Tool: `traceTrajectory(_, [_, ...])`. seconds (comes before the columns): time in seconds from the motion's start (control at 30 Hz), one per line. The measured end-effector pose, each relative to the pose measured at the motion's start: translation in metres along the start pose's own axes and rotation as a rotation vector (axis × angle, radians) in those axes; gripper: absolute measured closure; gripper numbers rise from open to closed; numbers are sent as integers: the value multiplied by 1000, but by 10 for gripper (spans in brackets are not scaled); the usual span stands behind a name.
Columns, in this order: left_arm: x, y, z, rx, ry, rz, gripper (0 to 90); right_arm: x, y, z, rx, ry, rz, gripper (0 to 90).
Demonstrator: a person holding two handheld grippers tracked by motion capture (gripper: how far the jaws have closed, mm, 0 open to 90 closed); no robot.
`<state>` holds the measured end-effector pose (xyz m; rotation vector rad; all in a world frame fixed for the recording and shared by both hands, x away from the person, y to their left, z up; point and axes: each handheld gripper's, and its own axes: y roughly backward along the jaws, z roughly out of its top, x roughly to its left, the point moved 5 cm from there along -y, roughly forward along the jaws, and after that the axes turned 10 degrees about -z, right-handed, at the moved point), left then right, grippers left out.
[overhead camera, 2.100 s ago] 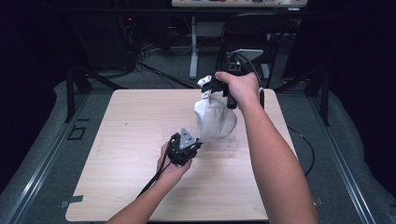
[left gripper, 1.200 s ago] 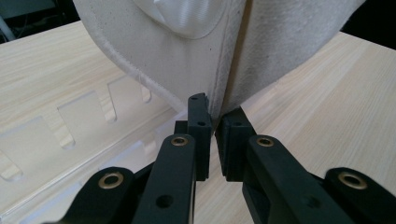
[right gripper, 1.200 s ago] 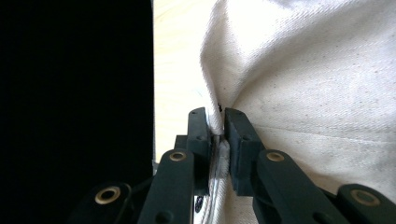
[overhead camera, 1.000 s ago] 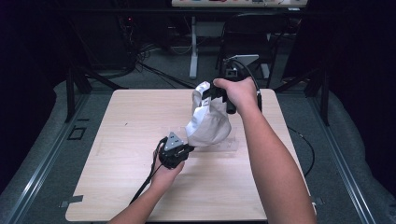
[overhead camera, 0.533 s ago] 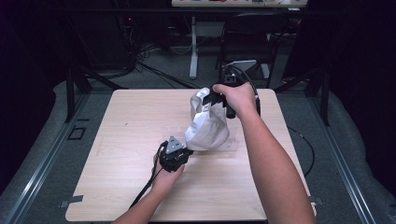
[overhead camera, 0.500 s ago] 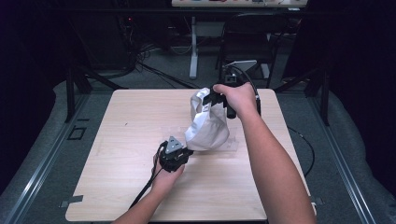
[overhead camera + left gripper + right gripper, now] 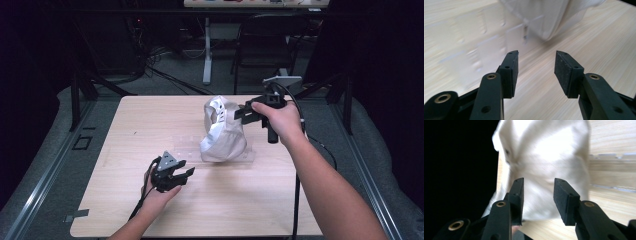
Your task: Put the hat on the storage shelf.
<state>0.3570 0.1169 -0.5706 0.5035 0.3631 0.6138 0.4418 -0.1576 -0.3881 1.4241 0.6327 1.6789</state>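
Note:
A white cloth bundle (image 7: 223, 131) stands crumpled on the wooden table (image 7: 150, 120), with clear plastic (image 7: 246, 156) around its base. My right gripper (image 7: 239, 113) hovers just right of the bundle's top. Its jaws have just been opening and are open, with nothing between them. In the right gripper view the blurred bundle (image 7: 549, 157) lies beyond the right gripper (image 7: 537, 181). My left gripper (image 7: 186, 169) sits low on the table, near and left of the bundle. Its jaws have also just been opening, open and empty. The left gripper view has the left gripper (image 7: 536, 53) facing the bundle (image 7: 549, 17) and plastic (image 7: 486, 37).
The table's edges drop to a dark grey floor (image 7: 45, 165) on all sides. A chair (image 7: 265, 45) and stand legs are behind the far edge. Black cables trail from both grippers.
Both grippers were shut on the bundle and have let go. The left one drew back toward the near left, the right one moved right off the bundle's top. The bundle settled on the table.

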Motion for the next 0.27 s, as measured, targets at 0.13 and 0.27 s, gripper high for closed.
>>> traceTrajectory(0.13, [7, 12, -10, -13, 19, 8, 527, -21, 2, -26, -8, 52, -37, 592])
traceTrajectory(0.27, [16, 15, -19, -4, 2, 36, 518, -50, -8, -55, -8, 98, -97, 572])
